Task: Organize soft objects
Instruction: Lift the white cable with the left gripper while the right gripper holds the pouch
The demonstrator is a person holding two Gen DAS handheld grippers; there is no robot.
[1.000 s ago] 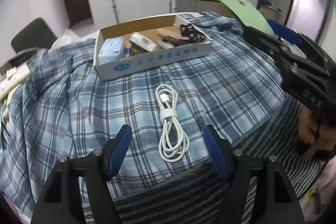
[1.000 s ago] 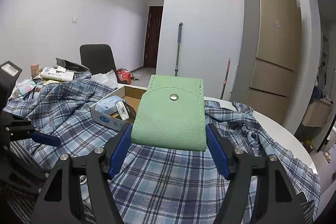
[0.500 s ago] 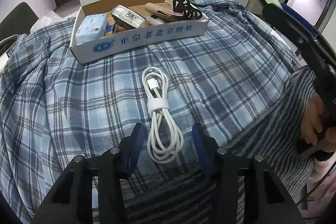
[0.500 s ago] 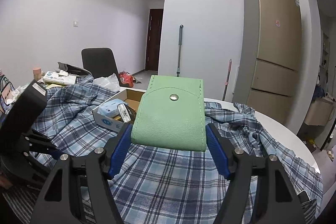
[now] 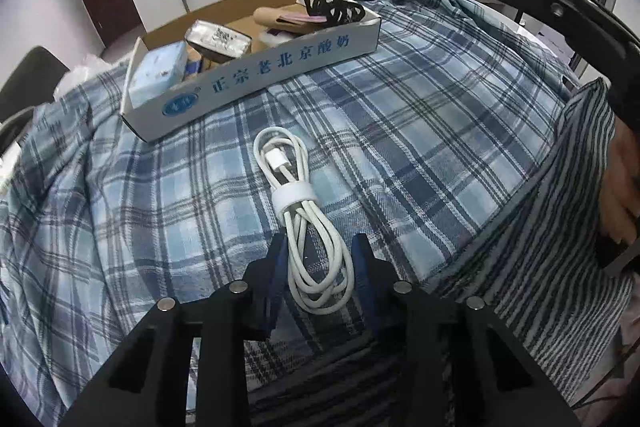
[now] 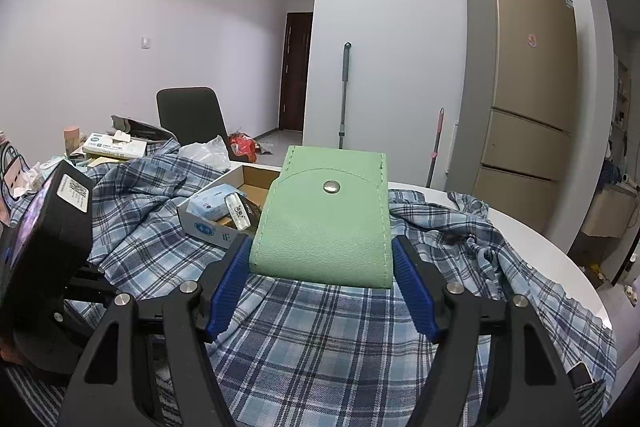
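We are watching the left tongs (image 5: 318, 267) coming down over the near loop of the white cable (image 5: 304, 223), a coiled charging lead bound at its middle by a white strap. It is lying on the plaid cloth (image 5: 420, 131) spread over the round counter (image 6: 560, 259), just in front of the cardboard box (image 5: 256, 83). A second ago these tongs were standing wide and well back from the coil; their jaws have just been closing and are now narrow, one blue pad on each side of the loop. We cannot tell whether the pads are already pressing the strands or sitting just beside them, so we are treating the cable as bracketed, not yet gripped. The box is already holding a pale blue tissue pack (image 5: 158, 77), a silvery pouch (image 5: 218, 41), a tan roll (image 5: 272, 17) and a dark hair clip (image 5: 330, 5), which we are reading as the sorting place. The right tongs (image 6: 322, 287) are holding the green snap pouch (image 6: 326, 227) by its sides above the cloth, unchanged from a moment ago, waiting. We are judging that the cable pickup is the step in hand. The closing means a lift is near, and the loose loops may splay or slip if only the outer strands are being pinched. The cloth beneath is soft and could bunch up into the pads with the cable.
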